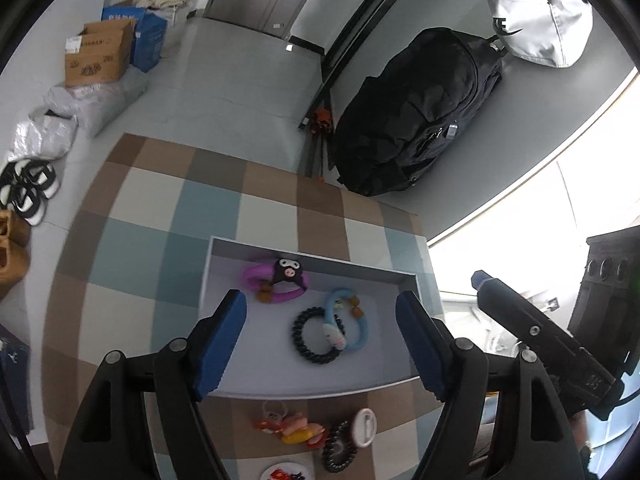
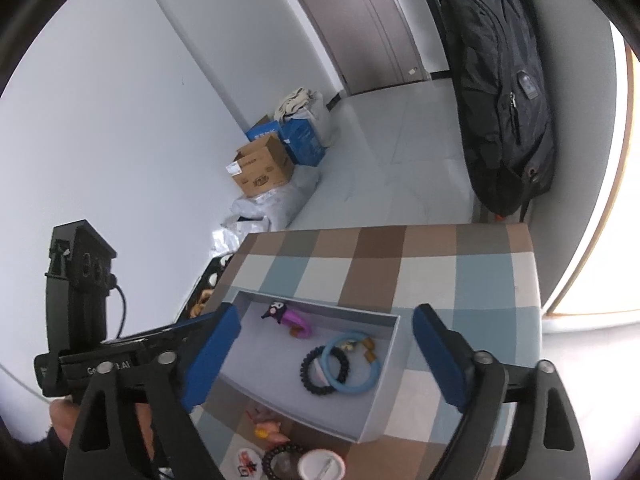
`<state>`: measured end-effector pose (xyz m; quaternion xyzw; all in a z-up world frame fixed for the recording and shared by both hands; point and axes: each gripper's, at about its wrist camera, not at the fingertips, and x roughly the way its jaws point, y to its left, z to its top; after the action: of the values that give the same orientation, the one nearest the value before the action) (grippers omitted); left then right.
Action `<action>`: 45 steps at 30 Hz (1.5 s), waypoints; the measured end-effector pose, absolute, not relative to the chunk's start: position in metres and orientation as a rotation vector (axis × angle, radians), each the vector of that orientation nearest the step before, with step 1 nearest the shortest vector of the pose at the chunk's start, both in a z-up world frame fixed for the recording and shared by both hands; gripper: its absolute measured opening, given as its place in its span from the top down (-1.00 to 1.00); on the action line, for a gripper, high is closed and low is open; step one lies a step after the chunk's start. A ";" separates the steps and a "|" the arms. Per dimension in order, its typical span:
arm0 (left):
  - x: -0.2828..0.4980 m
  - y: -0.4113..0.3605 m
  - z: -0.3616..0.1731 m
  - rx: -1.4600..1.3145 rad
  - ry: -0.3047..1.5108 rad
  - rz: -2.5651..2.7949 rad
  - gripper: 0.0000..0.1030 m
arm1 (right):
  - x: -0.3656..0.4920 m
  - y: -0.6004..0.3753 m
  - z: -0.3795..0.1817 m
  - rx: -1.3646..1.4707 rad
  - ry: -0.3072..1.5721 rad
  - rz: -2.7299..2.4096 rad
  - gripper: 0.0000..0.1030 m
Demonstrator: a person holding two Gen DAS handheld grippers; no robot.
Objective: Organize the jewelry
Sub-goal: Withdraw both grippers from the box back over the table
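Both grippers, left (image 1: 321, 334) and right (image 2: 326, 356), hang spread and empty above the grey tray (image 1: 280, 386), which holds a purple bracelet (image 1: 276, 282), blue bracelet (image 1: 347, 320) and black coil tie (image 1: 316, 338). Sorting looks partway done: loose trinkets (image 1: 294, 430) wait on the checked cloth (image 1: 160, 220), so next comes picking one up.

Checked tablecloth (image 1: 152, 216) in brown, blue, cream covers the table. Pale grey tiled floor (image 1: 224, 76), plain white wall (image 2: 100, 112). Grey door (image 2: 384, 24) at far end. Cardboard box (image 1: 98, 56) and blue box (image 1: 150, 38) by wall, plastic bags (image 1: 60, 120) near. Black backpack (image 1: 420, 112) against wall. Bright window light (image 1: 520, 232) at right, blown out.
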<state>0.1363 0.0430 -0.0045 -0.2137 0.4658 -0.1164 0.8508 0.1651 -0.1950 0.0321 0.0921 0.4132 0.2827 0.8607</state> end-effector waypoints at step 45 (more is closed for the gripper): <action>0.034 0.026 -0.033 -0.114 0.985 -0.150 -0.44 | 0.060 -0.201 0.012 0.034 0.805 0.536 -1.00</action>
<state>0.0336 0.0255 -0.0330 -0.0545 0.4720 -0.0719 0.8769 0.0597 -0.2015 0.0121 0.0161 0.3871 0.2576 0.8852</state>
